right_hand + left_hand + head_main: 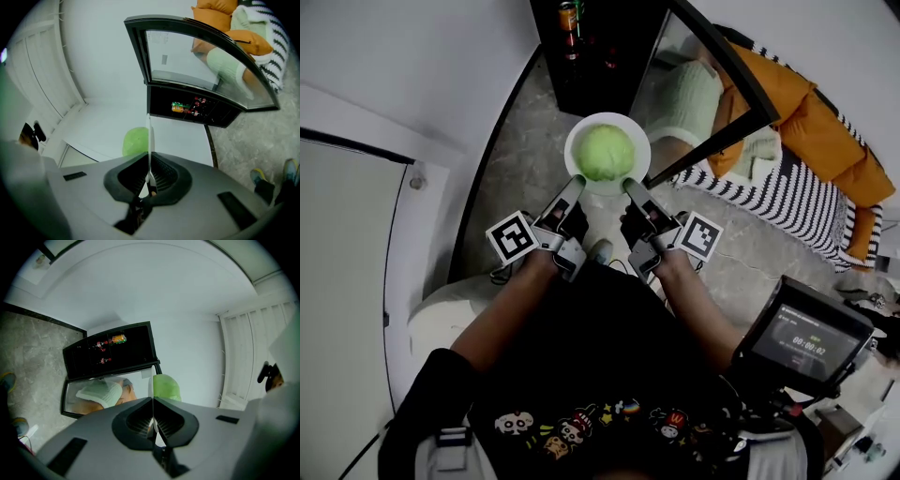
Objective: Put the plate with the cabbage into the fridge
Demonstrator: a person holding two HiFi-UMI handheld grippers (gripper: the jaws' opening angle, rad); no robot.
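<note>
Fingers (567, 198): left gripper (576, 181), right gripper (630, 186) clamped on plate (575, 139) rim | cabbage (605, 153) between

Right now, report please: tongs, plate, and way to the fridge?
Left tongs and right tongs both shut on plate rim. Cabbage on plate, held before fridge. Door open; cans inside, nothing seen blocking.

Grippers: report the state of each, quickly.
Left gripper: shut on the rim of the plate, which carries the cabbage.
Right gripper: shut on the plate's other side.
</note>
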